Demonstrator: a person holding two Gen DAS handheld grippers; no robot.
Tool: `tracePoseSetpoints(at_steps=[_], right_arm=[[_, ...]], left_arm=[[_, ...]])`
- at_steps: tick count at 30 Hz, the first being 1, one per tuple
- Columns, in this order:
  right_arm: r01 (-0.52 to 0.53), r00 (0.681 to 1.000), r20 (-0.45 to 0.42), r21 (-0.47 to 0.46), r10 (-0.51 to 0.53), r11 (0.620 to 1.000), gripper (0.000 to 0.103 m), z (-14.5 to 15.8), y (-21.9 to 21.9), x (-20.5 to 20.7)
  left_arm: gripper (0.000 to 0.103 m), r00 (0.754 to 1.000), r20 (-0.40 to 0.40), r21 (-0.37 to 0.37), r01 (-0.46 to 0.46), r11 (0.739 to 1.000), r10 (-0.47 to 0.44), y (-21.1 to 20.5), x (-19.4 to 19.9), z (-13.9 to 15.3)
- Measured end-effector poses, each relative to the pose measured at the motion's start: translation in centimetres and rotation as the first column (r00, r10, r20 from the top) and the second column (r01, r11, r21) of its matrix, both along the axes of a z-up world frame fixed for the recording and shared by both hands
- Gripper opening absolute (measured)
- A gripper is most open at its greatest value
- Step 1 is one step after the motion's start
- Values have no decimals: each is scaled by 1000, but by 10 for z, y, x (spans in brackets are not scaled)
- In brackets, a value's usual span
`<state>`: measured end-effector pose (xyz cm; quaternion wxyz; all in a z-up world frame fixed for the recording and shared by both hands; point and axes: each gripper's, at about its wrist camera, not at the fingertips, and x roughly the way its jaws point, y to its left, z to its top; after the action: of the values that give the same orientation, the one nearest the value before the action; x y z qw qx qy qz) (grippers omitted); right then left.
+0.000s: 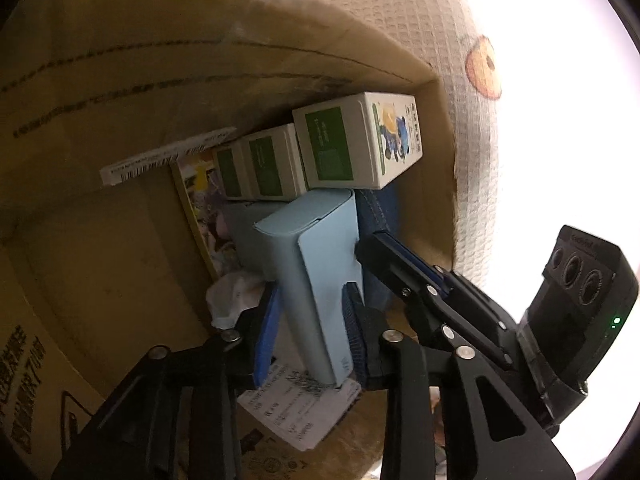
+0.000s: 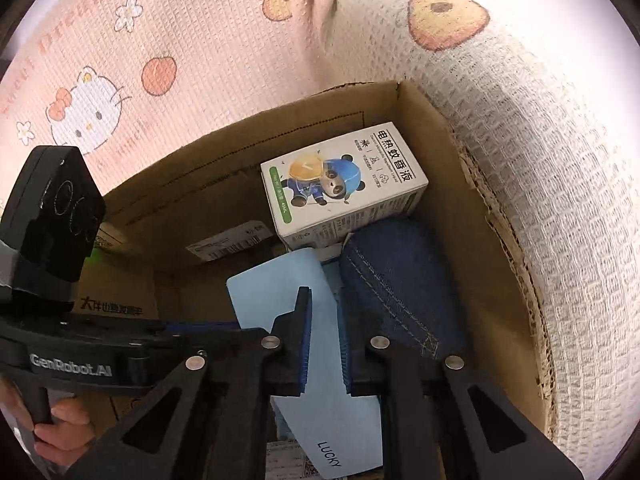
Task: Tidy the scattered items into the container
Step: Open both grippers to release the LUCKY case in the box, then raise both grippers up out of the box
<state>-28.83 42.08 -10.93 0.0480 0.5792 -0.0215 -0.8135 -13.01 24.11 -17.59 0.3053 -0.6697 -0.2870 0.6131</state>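
Observation:
Both views look down into a brown cardboard box (image 1: 100, 248), also in the right wrist view (image 2: 460, 216). My left gripper (image 1: 312, 320) is shut on a tall light blue carton (image 1: 316, 264), standing upright inside the box. The same carton, marked LUCKY (image 2: 304, 320), lies between the blue pads of my right gripper (image 2: 324, 340), which stands above its flat face; whether its pads touch the carton is unclear. My right gripper's finger (image 1: 400, 264) shows beside the carton in the left wrist view. White-and-green panda cartons (image 1: 352, 144) stand at the box's far end (image 2: 340, 188).
A blue denim item (image 2: 396, 292) lies along the box's right wall. Paper slips (image 1: 304, 408), a crumpled tissue (image 1: 232, 296) and a colourful booklet (image 1: 200, 208) lie inside. A pink Hello Kitty cloth (image 2: 160, 60) and a white waffle-weave bolster (image 2: 540, 160) surround the box.

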Motion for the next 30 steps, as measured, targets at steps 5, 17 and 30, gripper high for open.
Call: tracePoseSetpoints(at_steps=[5, 17, 30], right_arm=[[-19, 1000, -14, 146, 22, 989, 10, 5, -12, 10], [0, 1000, -6, 160, 1, 987, 10, 8, -21, 13], [46, 999, -31, 264, -40, 963, 10, 43, -53, 51]], left_arm=[[21, 1000, 1, 33, 1, 999, -1, -2, -2, -2], [22, 999, -33, -10, 28, 1000, -29, -1, 5, 4], [42, 922, -320, -240, 146, 960, -220, -14, 25, 65]])
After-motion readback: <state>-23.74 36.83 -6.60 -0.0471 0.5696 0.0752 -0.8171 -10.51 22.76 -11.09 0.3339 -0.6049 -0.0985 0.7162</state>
